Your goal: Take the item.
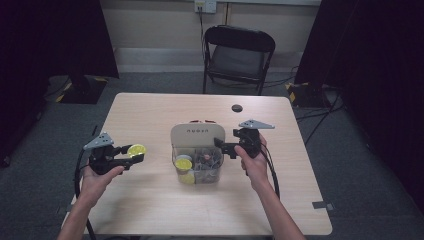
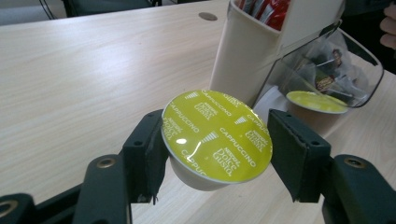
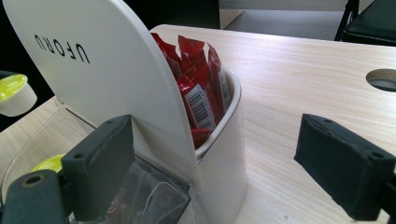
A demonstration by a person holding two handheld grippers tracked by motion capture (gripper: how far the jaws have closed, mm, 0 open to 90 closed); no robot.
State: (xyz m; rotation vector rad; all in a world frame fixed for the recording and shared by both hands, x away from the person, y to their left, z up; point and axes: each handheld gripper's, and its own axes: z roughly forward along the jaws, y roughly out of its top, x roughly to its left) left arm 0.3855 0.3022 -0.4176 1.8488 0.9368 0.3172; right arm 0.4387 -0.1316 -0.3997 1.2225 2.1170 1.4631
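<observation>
In the high view, the left hand-held gripper [image 1: 131, 156] pinches a yellow-lidded coffee capsule [image 1: 136, 149] above the desk [image 1: 150, 115], well left of the capsule holder [image 1: 197, 136]; the right hand-held gripper [image 1: 222, 146] sits at the holder's right edge. In the left gripper view, the jaws clamp the capsule [image 2: 217, 135] by its cup, just left of the holder [image 2: 247, 56]. In the right gripper view, the jaws stand spread around the holder [image 3: 140, 93], its red sachets [image 3: 201, 84] behind the back panel.

Black folding chair [image 1: 239, 56] behind wooden table [image 1: 150, 115]; grey carpet [image 1: 350, 150], dark curtains [image 1: 385, 65].
</observation>
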